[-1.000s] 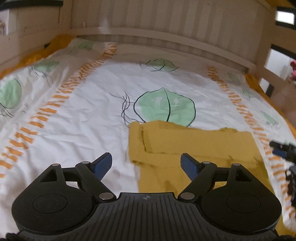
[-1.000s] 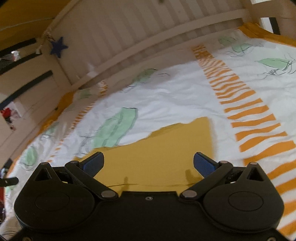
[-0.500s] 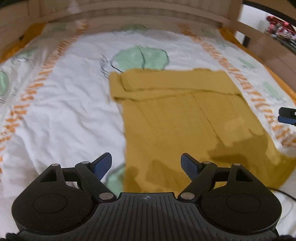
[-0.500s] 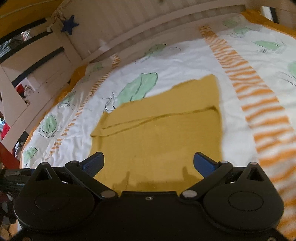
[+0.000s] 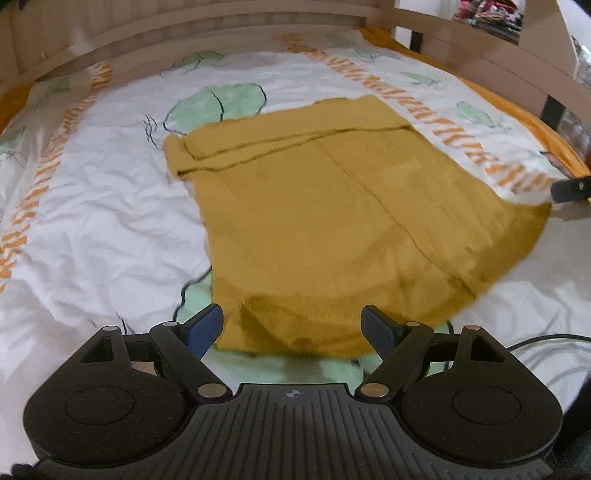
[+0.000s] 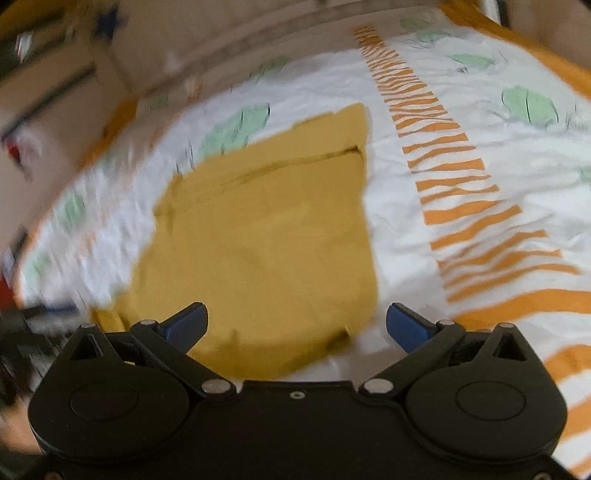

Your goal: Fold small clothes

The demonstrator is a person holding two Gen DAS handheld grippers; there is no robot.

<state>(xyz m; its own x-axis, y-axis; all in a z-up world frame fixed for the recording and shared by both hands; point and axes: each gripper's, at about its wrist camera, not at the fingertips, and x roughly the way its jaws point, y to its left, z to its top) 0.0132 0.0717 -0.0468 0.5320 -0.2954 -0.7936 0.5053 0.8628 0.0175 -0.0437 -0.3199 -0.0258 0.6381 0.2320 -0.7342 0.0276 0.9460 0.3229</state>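
Observation:
A mustard-yellow garment (image 5: pixel 332 206) lies flat on the bed, with a folded band along its far edge. It also shows in the right wrist view (image 6: pixel 266 236), which is blurred. My left gripper (image 5: pixel 293 328) is open and empty, above the garment's near left corner. My right gripper (image 6: pixel 297 326) is open and empty, above the garment's near right corner. A tip of the right gripper (image 5: pixel 570 189) shows at the right edge of the left wrist view.
The bed sheet (image 5: pixel 96 192) is white with green leaves and orange striped bands (image 6: pixel 454 184). A wooden slatted rail (image 5: pixel 207 26) runs along the far side and the right side (image 5: pixel 517 70). A thin black cable (image 5: pixel 543 339) lies on the sheet at the near right.
Both grippers have pulled back and up from the far part of the garment toward its near edge. More of the garment is in view. Both stayed open.

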